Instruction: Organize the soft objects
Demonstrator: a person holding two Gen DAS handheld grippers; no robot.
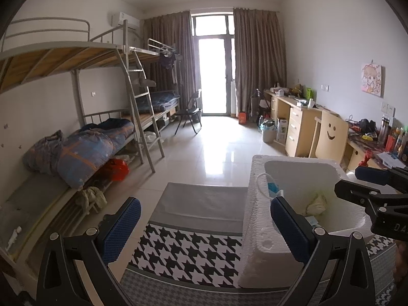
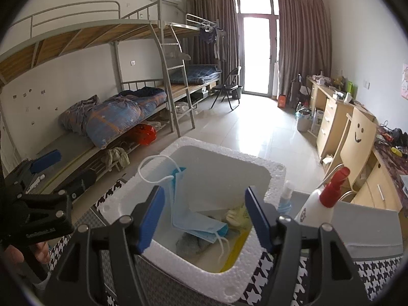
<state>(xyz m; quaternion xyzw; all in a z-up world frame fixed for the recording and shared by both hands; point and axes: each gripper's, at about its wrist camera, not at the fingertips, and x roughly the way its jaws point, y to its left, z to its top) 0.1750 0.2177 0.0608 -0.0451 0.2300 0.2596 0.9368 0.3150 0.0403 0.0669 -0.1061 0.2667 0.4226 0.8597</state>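
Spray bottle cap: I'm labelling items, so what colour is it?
Red, on the white spray bottle beside the foam box; the right wrist view shows it best.

Daylight is pouring through the glass door (image 1: 213, 76) at the far end, with brown curtains (image 1: 258, 58) hanging on both sides. 2 metal bunk beds (image 1: 76, 58) are standing along the left wall, a rumpled blue quilt (image 1: 89, 150) lying on the nearest lower bunk and a red bag (image 1: 116, 169) sitting underneath. A black folding chair (image 1: 190, 113) is facing the door. Cluttered wooden desks (image 1: 301, 125) are lining the right wall, where a smiley-face chair (image 1: 330, 137) is standing.
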